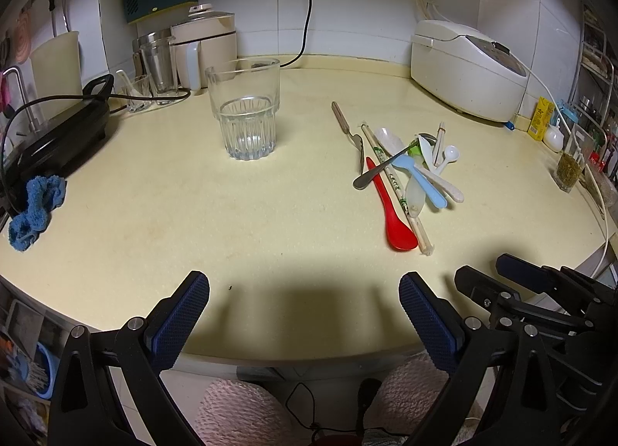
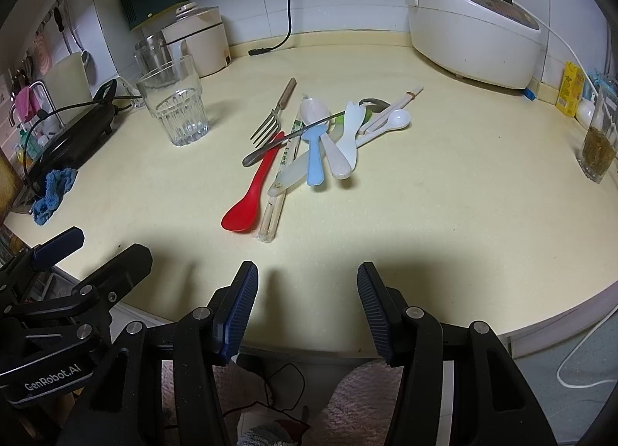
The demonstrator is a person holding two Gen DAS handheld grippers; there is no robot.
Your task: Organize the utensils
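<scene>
A heap of utensils (image 1: pixel 405 175) (image 2: pixel 309 144) lies on the cream countertop (image 1: pixel 193 214) (image 2: pixel 444 195): a red spoon (image 1: pixel 394 218) (image 2: pixel 253 191), a metal fork (image 1: pixel 353 137) (image 2: pixel 270 121), wrapped chopsticks (image 2: pixel 276 191), a light blue spoon (image 2: pixel 314 160) and several pale plastic spoons. An empty ribbed glass (image 1: pixel 245 110) (image 2: pixel 174 102) stands upright to their left. My left gripper (image 1: pixel 303 303) hangs open at the counter's front edge, holding nothing. My right gripper (image 2: pixel 307 291) is open too, in front of the heap, and also shows in the left wrist view as the right gripper (image 1: pixel 498 276).
A white rice cooker (image 1: pixel 467 67) (image 2: pixel 471 29) sits at the back right. A black appliance (image 1: pixel 58 129) with a cable, a blue cloth (image 1: pixel 34 206) (image 2: pixel 52 195), a beige jar (image 1: pixel 204 48) and glasses crowd the back left. A glass of tea (image 2: pixel 596 148) stands far right.
</scene>
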